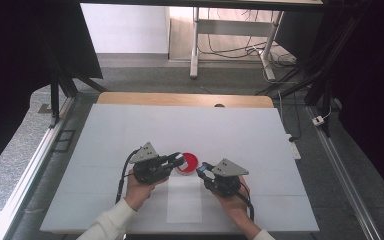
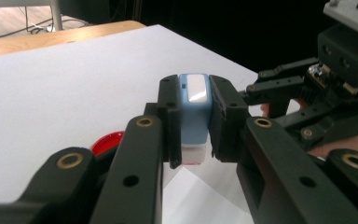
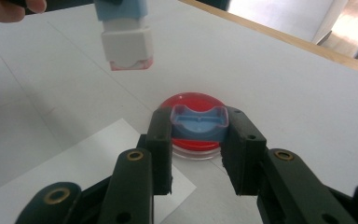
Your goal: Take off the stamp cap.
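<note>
Left gripper clamps a blue-and-white plastic stamp; right gripper clamps its blue cap, half hiding the round red ink pad.

Overhead camera, two close tool-mounted cameras

I read colours only | stamp: light blue body, white base, faint pink underside | cap: translucent light blue | ink pad: red, clear rim | paper sheet: white | desk: white, wooden edge | left tool, right tool: black, brass rivets
</note>
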A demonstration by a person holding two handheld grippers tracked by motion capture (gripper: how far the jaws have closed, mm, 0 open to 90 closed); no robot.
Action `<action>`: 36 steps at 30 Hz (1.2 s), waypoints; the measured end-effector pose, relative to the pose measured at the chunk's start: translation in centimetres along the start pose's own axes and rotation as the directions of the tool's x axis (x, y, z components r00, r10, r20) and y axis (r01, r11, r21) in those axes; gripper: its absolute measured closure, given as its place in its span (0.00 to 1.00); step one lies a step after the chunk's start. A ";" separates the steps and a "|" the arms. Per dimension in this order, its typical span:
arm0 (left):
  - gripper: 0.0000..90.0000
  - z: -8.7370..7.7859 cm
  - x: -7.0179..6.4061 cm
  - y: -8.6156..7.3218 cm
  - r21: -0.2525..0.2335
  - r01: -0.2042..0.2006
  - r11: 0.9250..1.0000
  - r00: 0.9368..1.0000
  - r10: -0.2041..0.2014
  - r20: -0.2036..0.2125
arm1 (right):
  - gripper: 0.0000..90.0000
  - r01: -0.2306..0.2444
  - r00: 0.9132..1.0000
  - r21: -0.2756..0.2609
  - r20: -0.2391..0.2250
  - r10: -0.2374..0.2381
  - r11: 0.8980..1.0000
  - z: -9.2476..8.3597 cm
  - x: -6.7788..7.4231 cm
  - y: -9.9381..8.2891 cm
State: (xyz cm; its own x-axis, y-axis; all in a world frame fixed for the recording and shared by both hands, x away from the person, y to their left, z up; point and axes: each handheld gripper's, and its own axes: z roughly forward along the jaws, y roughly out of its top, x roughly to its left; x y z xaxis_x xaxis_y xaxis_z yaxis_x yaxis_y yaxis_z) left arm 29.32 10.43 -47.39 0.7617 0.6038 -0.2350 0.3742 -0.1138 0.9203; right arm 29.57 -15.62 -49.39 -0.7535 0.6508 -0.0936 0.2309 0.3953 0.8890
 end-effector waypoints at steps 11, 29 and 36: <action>0.84 -0.3 0.1 0.0 0.007 0.000 1.000 1.000 0.000 -0.009 | 0.72 0.004 1.000 0.008 0.006 -0.004 1.000 -0.5 -0.7 -0.5; 0.84 -0.2 0.6 -0.1 0.021 0.006 1.000 1.000 -0.005 -0.026 | 0.72 -0.015 0.999 0.015 0.029 0.015 1.000 -4.7 -4.3 -3.2; 0.84 -0.2 0.7 -0.1 0.020 0.008 1.000 1.000 -0.007 -0.028 | 0.72 -0.035 0.998 0.025 0.055 0.034 0.999 -7.0 -5.7 -4.9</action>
State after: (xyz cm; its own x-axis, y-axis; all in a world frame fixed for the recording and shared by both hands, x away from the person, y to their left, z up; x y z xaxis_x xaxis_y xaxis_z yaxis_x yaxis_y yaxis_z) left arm 29.68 11.01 -47.58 0.7440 0.6263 -0.2328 0.3909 -0.1252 0.9119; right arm 28.44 -25.76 -50.04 -0.7104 0.6983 -0.0878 0.2729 0.3883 0.8802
